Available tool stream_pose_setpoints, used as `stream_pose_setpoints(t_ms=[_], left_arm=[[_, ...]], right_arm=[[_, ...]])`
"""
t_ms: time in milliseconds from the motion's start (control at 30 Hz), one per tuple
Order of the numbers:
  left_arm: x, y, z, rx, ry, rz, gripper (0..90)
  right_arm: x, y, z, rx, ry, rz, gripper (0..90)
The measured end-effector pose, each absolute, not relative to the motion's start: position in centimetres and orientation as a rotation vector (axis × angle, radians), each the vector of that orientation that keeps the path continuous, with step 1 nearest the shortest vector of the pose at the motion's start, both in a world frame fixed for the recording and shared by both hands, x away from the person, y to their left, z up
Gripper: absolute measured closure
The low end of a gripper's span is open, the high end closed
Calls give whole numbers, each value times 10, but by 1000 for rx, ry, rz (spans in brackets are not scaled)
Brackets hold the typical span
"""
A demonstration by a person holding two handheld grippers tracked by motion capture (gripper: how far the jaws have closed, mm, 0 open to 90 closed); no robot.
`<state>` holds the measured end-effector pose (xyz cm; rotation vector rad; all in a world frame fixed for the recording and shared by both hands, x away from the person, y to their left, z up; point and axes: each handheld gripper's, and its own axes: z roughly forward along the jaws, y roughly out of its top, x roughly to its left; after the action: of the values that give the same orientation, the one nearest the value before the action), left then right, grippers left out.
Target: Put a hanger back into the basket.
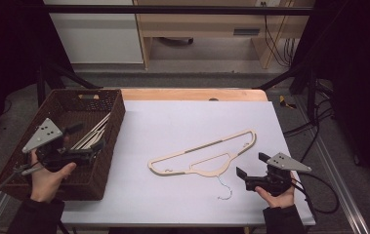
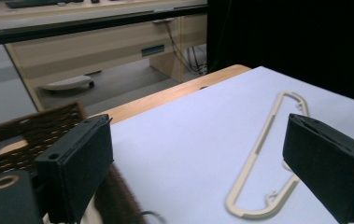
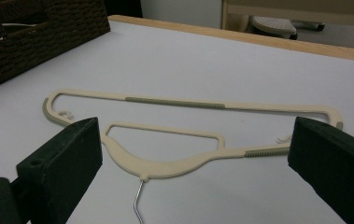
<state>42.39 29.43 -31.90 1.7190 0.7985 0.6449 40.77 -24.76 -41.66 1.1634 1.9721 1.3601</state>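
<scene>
A cream plastic hanger (image 1: 208, 170) with a wire hook (image 1: 224, 190) lies flat on the white table sheet, right of centre. My right gripper (image 1: 252, 165) stands open just right of it, low over the sheet, with nothing between the jaws. In the right gripper view the hanger (image 3: 165, 168) lies just ahead of that gripper (image 3: 195, 135). My left gripper (image 1: 87, 139) is open and empty above the right side of the brown woven basket (image 1: 118, 117). From the left gripper (image 2: 198, 135), the hanger (image 2: 251, 161) is seen farther off on the sheet.
Several pale hangers (image 1: 93, 132) lie inside the basket, which stands at the table's left edge. A wooden table edge (image 1: 192, 93) runs along the back. Black cables (image 1: 314, 126) hang off to the right, and a dark frame bar (image 1: 173, 9) crosses the top.
</scene>
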Motion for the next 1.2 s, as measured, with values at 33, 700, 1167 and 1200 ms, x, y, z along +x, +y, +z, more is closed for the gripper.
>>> stream_pose_setpoints(t_ms=[33,700,1167,1200], left_arm=[[421,285,-325,1713,789,615,75],[416,212,-383,1809,722,477,77],[421,191,-423,1918,738,392,81],[421,190,-425,1924,740,385,81]], right_arm=[[407,-247,-416,1161,1973,1365,35],[407,-232,-419,1173,2033,1325,48],[412,-210,-441,1221,2162,1219,228],[413,-209,-443,1204,2175,1212,249]])
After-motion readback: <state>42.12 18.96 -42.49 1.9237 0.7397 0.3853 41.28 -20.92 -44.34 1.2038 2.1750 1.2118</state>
